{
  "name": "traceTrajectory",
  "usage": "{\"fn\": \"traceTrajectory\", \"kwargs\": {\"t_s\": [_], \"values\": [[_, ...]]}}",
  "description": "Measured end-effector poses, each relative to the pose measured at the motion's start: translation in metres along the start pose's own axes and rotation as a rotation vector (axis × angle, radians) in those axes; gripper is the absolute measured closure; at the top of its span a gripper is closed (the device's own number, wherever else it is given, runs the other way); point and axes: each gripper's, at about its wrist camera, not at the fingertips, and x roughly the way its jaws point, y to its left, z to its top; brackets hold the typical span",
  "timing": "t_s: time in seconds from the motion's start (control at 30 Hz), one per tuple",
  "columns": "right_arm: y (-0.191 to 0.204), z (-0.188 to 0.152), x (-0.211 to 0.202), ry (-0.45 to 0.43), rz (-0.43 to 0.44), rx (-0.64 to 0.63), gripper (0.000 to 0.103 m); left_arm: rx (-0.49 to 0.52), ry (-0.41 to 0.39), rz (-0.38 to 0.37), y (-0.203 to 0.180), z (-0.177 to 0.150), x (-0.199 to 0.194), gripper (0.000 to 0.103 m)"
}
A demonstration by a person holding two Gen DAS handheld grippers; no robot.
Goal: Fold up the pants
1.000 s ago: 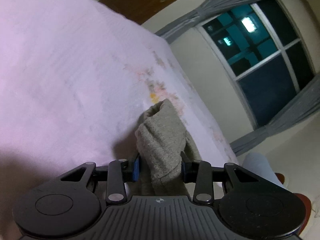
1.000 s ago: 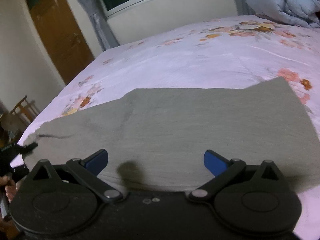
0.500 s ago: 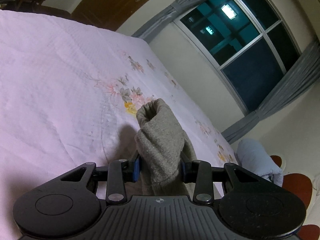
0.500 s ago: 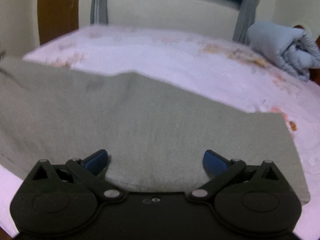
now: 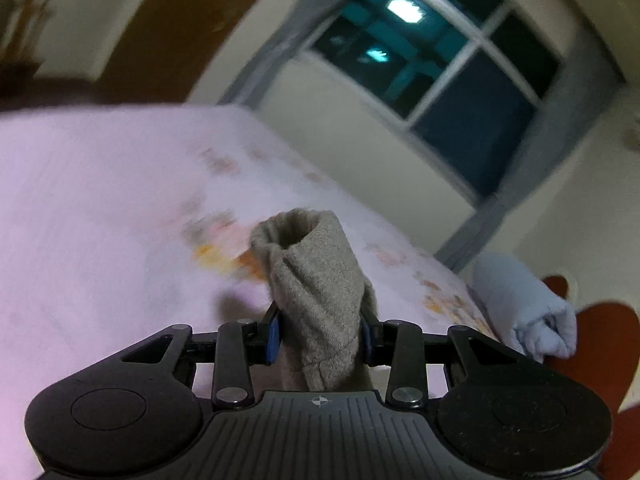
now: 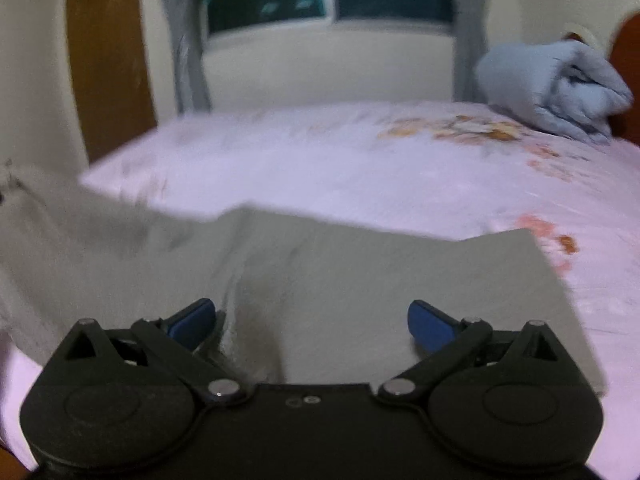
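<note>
The left gripper is clamped on a bunched end of the pants. The right gripper hangs with its jaws wide apart (nothing between them) over the pants.

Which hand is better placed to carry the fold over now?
Left. The left tongs already clamp a bunched end of the grey pants; the right tongs hang open above the flat part, gripping nothing.
</note>
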Motion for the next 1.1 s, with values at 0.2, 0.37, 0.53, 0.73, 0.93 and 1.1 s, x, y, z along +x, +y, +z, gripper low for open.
{"fn": "traceTrajectory", "kwargs": {"t_s": [0.2,0.37,0.53,0.73,0.93,1.1], "values": [[-0.118,0.013,-0.045,-0.084,-0.068,0.273,0.006,0.220,0.006,-0.127,-0.130,0.001,0.021,0.065],[-0.216,0.003,-0.087,-0.150,-0.166,0.458,0.006,0.387,0.122,-0.249,-0.243,-0.065,0.059,0.065],[-0.283,-0.018,-0.111,-0.157,-0.196,0.610,0.006,0.541,0.309,-0.307,-0.321,-0.180,0.101,0.065],[-0.328,-0.040,-0.112,-0.115,-0.223,0.708,0.006,0.420,0.476,-0.398,-0.323,-0.259,0.103,0.065],[-0.315,-0.032,-0.093,-0.103,-0.010,0.735,0.006,0.221,0.353,-0.384,-0.267,-0.185,0.061,0.065],[-0.260,-0.023,-0.046,-0.006,0.383,0.786,0.006,0.138,0.218,-0.139,-0.179,-0.126,0.032,0.026]]}}
